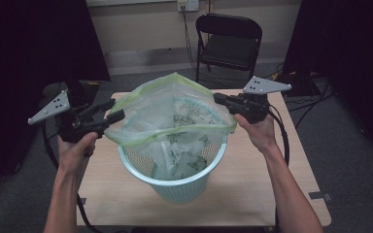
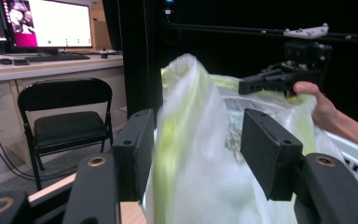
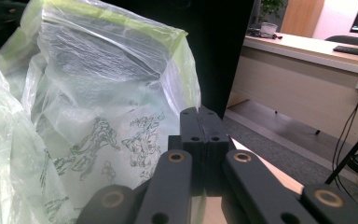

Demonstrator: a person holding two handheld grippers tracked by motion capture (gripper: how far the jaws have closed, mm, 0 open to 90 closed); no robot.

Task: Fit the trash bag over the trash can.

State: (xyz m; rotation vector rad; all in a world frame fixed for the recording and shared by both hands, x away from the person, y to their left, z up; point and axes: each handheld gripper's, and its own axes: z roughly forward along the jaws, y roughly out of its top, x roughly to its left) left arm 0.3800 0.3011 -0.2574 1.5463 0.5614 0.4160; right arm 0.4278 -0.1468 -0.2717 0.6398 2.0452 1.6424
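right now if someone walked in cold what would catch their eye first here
A translucent green-edged plastic bag is stretched wide open above a pale mesh wastebasket at the table's middle. The left gripper and right gripper hold its rim on opposite sides.

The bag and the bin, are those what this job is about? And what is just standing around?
In the job:
plastic bag
mesh bin
left gripper, jaws apart around the bag's edge
right gripper, shut on the bag's rim

Standing about:
folding chair
monitor
keyboard
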